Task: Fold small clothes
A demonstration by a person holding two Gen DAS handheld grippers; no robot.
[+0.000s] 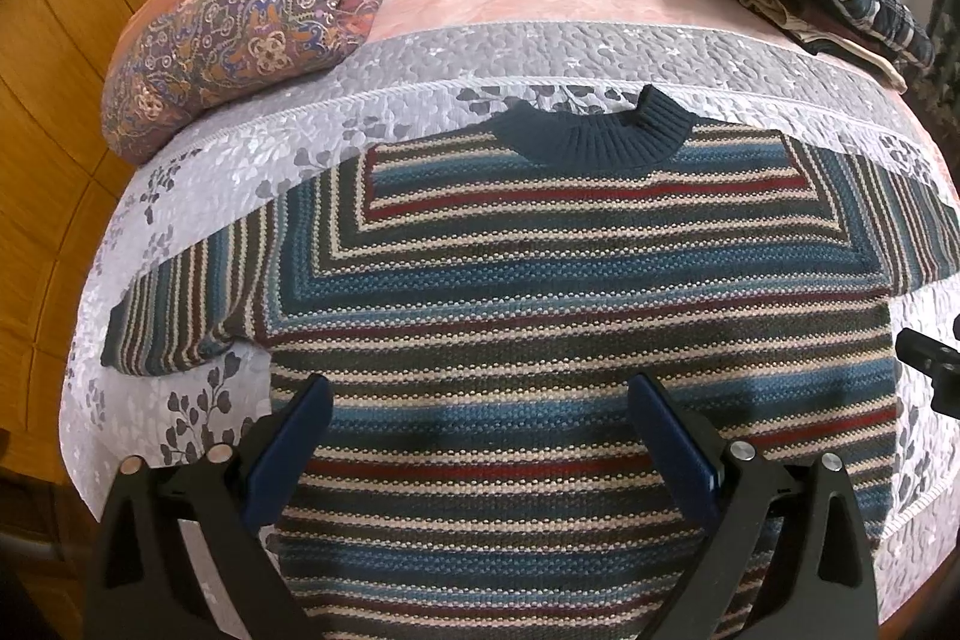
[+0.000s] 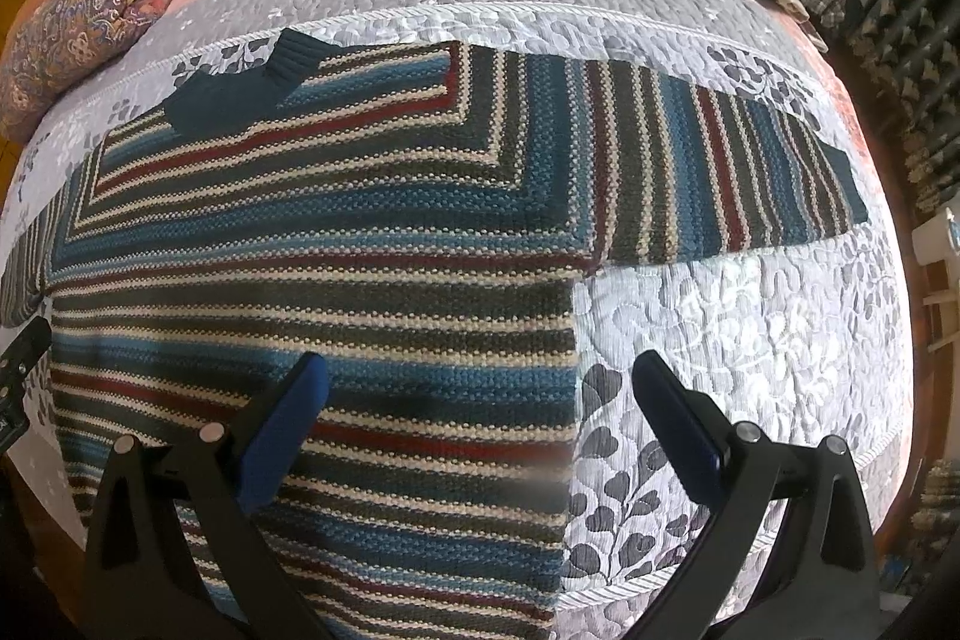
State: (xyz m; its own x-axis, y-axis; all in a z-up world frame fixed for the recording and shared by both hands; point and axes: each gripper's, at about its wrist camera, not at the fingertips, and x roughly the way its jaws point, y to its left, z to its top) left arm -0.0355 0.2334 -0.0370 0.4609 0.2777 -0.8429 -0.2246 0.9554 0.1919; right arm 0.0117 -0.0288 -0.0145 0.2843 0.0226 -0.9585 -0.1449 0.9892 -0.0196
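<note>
Quilted grey leaf-patterned bedspread (image 1: 180,232) is carrying the striped knitted sweater (image 1: 570,310), lying flat with sleeves spread, while the left gripper (image 1: 480,448) and right gripper (image 2: 480,424) are hovering with jaws wide, empty.

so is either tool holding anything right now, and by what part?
Nothing held. Left tool and right tool are both open above the striped sweater, which lies spread flat on the quilt.

Sweater (image 1: 570,292) flat on bedspread (image 1: 198,388), pillow (image 1: 240,40) behind left
</note>
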